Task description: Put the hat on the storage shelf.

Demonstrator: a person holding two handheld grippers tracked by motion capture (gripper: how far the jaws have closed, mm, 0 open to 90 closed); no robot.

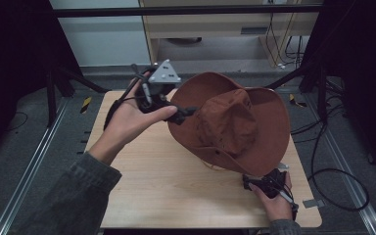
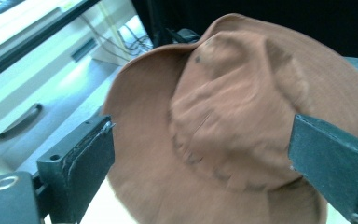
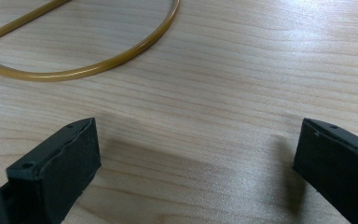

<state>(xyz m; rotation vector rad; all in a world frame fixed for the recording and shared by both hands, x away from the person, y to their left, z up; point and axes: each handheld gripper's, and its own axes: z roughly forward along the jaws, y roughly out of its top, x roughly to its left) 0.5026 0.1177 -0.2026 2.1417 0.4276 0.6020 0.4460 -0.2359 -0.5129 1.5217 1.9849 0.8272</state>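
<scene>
A brown wide-brimmed hat [image 1: 230, 122] lies tilted on the wooden table [image 1: 166, 191], its crown turned toward the near left. My left gripper [image 1: 186, 113] is held at the hat's left brim, with the grey plate on top. In the left gripper view its jaws stand open [image 2: 203, 135], and the hat [image 2: 223, 116] lies beyond them, untouched by the pads. My right gripper [image 1: 254, 182] sits low at the near right, just under the hat's front brim. Its jaws are open [image 3: 196, 140] over bare wood. The hat's tan cord [image 3: 98, 70] loops across the table ahead of them.
The table is small, with its edges close on all sides. Metal floor rails [image 1: 34, 161] run along both sides. Black cables [image 1: 333, 171] lie on the floor at the right. A light cabinet [image 1: 215, 29] stands behind the table, beyond a black frame bar.
</scene>
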